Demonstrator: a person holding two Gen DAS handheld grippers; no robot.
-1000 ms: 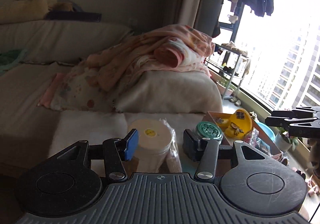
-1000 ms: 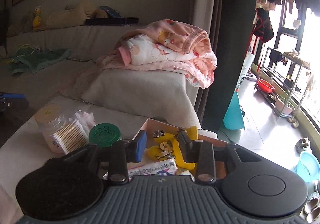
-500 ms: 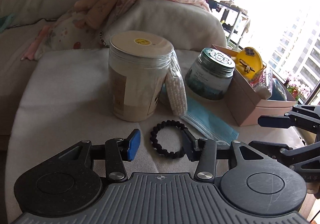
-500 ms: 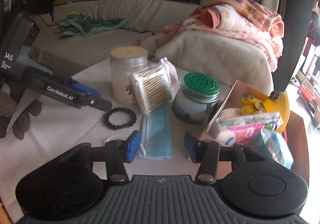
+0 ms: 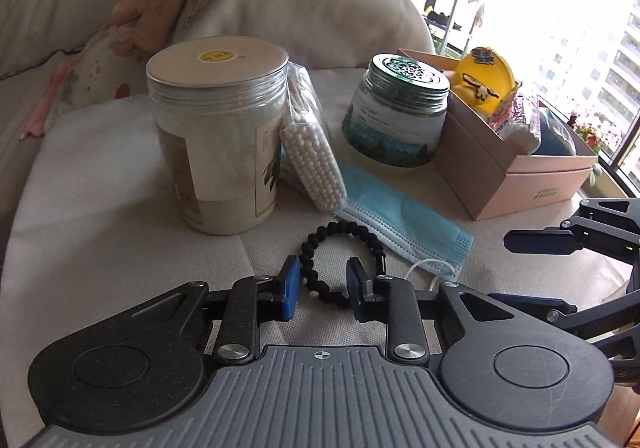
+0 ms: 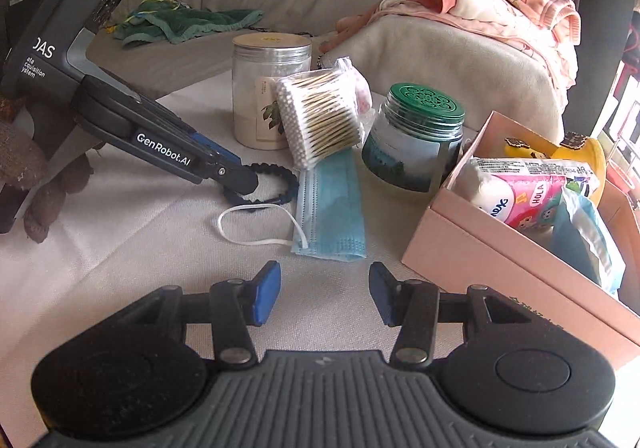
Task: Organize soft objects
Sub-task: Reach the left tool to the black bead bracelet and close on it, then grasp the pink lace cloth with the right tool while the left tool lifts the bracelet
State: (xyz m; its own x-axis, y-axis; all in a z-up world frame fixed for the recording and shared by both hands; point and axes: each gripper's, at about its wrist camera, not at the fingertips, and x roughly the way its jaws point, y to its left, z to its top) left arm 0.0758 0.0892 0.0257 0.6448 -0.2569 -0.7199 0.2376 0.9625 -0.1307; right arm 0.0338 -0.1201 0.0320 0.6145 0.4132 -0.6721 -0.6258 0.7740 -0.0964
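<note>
The black beaded bracelet (image 5: pixel 340 260) lies flat on the pale cloth-covered table (image 5: pixel 120 240), and my left gripper (image 5: pixel 322 290) is right down on it. From my left wrist view the near arc of the loop sits between the two blue pads, the left pad (image 5: pixel 289 288) just beside the beads. The jaws have just been closing and are now fairly narrow, but I can't see them pinching the beads yet. The right wrist view gives me the side of it: the left gripper's tip (image 6: pixel 236 180) slants down onto the bracelet (image 6: pixel 276 184), hiding the loop's left part.

Just beyond the left gripper, to its right, lies the light blue pleated face mask (image 5: pixel 400 220), its white ear loop (image 6: pixel 256 224) only fully visible from the right wrist. My right gripper (image 6: pixel 324 290) sits short of the mask's near edge, jaws about half open, nothing between them. Past the mask stand a clear bag of cotton swabs (image 6: pixel 320 116), a tall clear plastic jar (image 5: pixel 218 136), a green-lidded glass jar (image 6: pixel 416 140) and, off right, a pink cardboard box (image 6: pixel 500 260).
</note>
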